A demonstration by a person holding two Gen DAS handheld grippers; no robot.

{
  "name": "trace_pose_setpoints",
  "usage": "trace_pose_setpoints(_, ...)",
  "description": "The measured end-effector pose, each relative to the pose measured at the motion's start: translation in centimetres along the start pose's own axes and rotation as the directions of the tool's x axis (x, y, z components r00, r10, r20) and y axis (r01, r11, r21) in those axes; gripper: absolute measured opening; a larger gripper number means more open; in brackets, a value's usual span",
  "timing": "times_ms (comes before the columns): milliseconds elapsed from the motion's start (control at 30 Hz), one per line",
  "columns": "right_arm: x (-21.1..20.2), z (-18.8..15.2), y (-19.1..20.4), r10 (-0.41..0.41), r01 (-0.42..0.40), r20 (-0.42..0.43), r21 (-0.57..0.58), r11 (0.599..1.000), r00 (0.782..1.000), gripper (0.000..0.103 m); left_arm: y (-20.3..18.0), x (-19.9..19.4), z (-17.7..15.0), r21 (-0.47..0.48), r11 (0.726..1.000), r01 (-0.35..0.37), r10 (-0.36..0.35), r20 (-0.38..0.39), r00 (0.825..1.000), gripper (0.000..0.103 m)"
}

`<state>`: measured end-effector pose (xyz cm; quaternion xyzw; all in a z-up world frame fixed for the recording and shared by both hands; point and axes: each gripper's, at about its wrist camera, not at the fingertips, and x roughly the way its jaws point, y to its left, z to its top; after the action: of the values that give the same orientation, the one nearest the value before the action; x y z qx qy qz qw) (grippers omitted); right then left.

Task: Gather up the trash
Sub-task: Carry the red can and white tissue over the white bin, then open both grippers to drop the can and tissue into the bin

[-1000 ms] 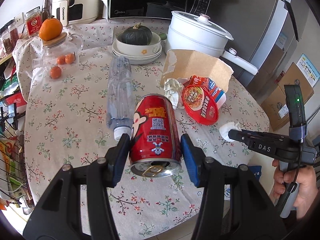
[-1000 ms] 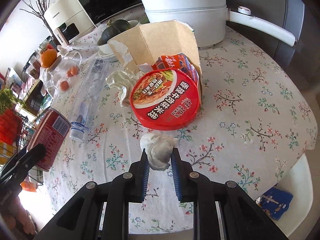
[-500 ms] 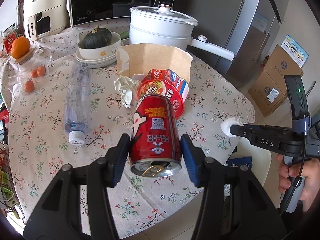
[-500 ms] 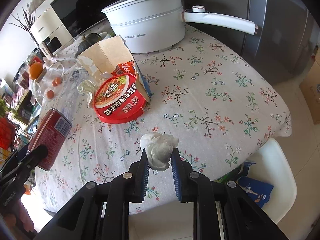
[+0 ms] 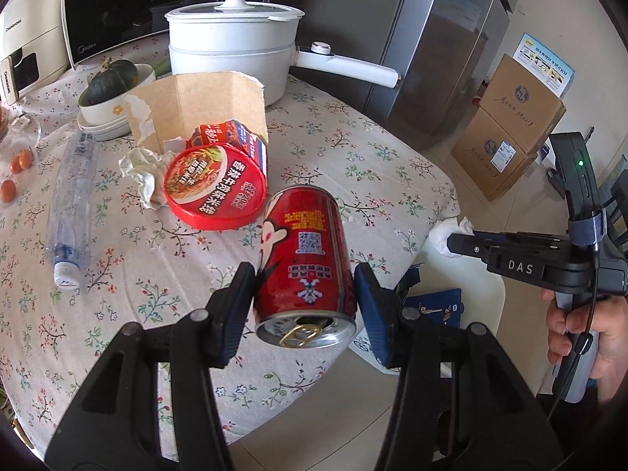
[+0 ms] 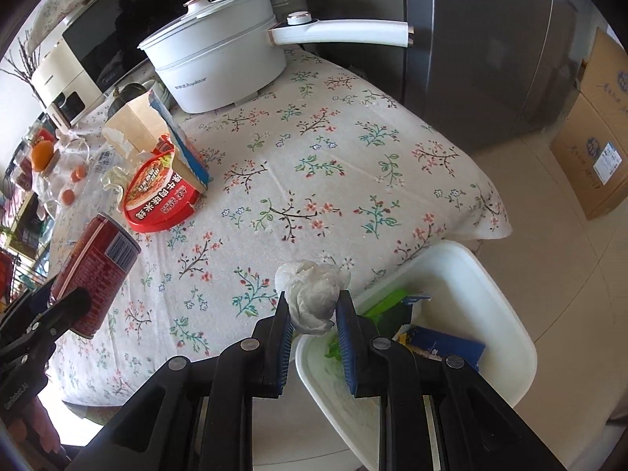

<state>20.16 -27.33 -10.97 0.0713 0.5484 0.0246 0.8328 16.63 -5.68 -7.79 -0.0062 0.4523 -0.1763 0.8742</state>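
My left gripper [image 5: 304,306] is shut on a red drink can [image 5: 304,263], held above the table's near edge; the can also shows in the right wrist view [image 6: 94,271]. My right gripper [image 6: 313,314] is shut on a crumpled white tissue [image 6: 312,294], held over the rim of a white trash bin [image 6: 506,314] beside the table. The tissue also shows in the left wrist view [image 5: 445,231]. On the table lie a red noodle-bowl lid [image 5: 214,190], a torn cardboard box [image 5: 204,106], crumpled paper [image 5: 143,170] and an empty plastic bottle [image 5: 70,200].
A white electric pot [image 5: 231,51] with a long handle stands at the table's back, next to a bowl with a squash [image 5: 112,84]. Cardboard boxes [image 5: 510,125] sit on the floor by the fridge [image 5: 431,39]. The bin holds blue and green packaging [image 6: 435,347].
Both grippers have swung right toward the table's edge, each keeping its load. The tissue now hangs over the white bin, which has come into view.
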Motion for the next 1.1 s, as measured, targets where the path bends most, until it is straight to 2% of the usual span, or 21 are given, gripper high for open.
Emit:
trace_pose_setpoints(300,-0.8,-1.9,-5.2,-0.039,0.040,-0.013,0.059,0.997,0.999,0.023,-5.7,2.2,-0.6,0.075,0.993,0.088,-0.085,-0.045,0.995,0.054)
trace_pose_setpoints(600,-1.4,-3.3,-9.8,-0.072,0.076,-0.033,0.120,0.990,0.997,0.023,-11.6,5.0,-2.4,0.191,0.970,0.152,-0.132,-0.112,0.985,0.054)
trace_pose_setpoints(833,-1.7,-3.6,-11.0,-0.106,0.110,-0.043,0.128,0.986,0.993,0.023,-13.8,7.3,-3.3,0.241,0.958,0.155,-0.125,-0.136,0.983,0.054)
trace_pose_setpoints(1033,-1.7,-3.7,-11.2,-0.108,0.114,-0.052,0.132,0.985,0.993,0.023,-14.4,8.2,-3.4,0.280,0.947,0.159,-0.131,-0.114,0.985,0.054)
trace_pose_setpoints(1100,-1.6,-3.8,-11.3,-0.111,0.118,-0.054,0.132,0.984,0.992,0.023,-14.3,8.1,-3.4,0.294,0.947,0.132,-0.106,-0.101,0.989,0.054)
